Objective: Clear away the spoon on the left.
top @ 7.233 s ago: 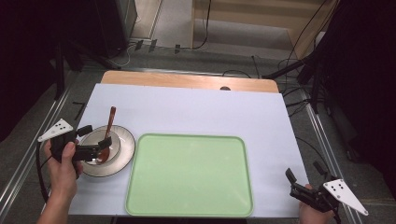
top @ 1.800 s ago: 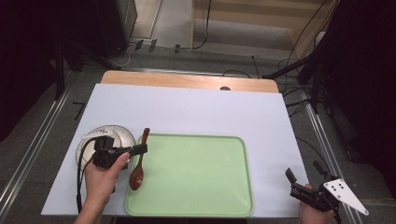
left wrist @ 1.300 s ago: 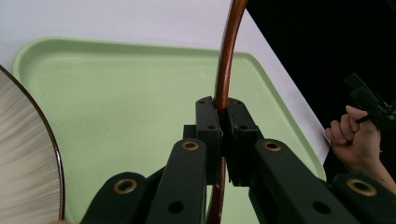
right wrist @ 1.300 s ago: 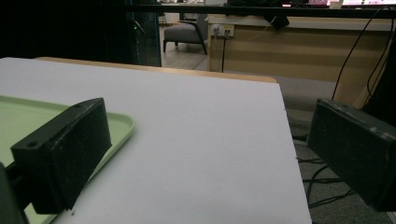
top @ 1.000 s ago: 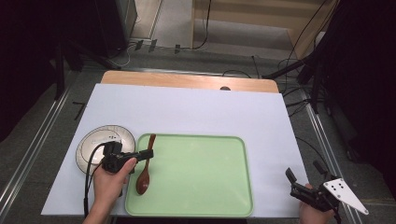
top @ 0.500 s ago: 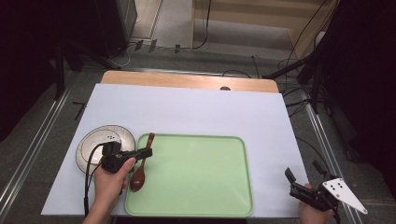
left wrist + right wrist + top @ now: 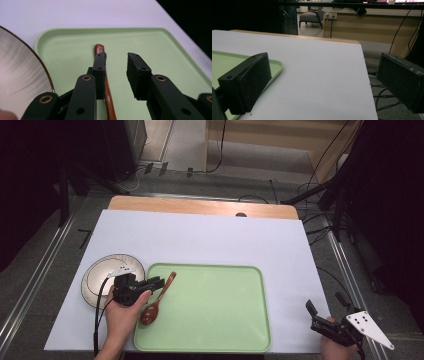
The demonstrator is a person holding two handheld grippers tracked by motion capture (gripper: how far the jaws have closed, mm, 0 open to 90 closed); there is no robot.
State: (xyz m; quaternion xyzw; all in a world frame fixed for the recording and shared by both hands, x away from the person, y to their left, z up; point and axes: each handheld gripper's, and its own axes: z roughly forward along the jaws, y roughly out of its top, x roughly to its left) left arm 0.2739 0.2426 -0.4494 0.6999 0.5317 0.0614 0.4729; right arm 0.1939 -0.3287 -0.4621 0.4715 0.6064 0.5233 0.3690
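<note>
Spoon [image 7: 156, 297] on tray [image 7: 220, 320], left gripper [image 7: 159, 282] opening — released

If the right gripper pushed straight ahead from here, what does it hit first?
Probably nothing: the right gripper points across bare white table cover, with the green tray off to one side. Depth is hard to judge.

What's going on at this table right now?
A person has moved a brown wooden spoon from the metal plate onto the green tray. The left gripper has just been opening its jaws, and the spoon lies on the tray beside one jaw. The right gripper rests open at the table's corner.
</note>
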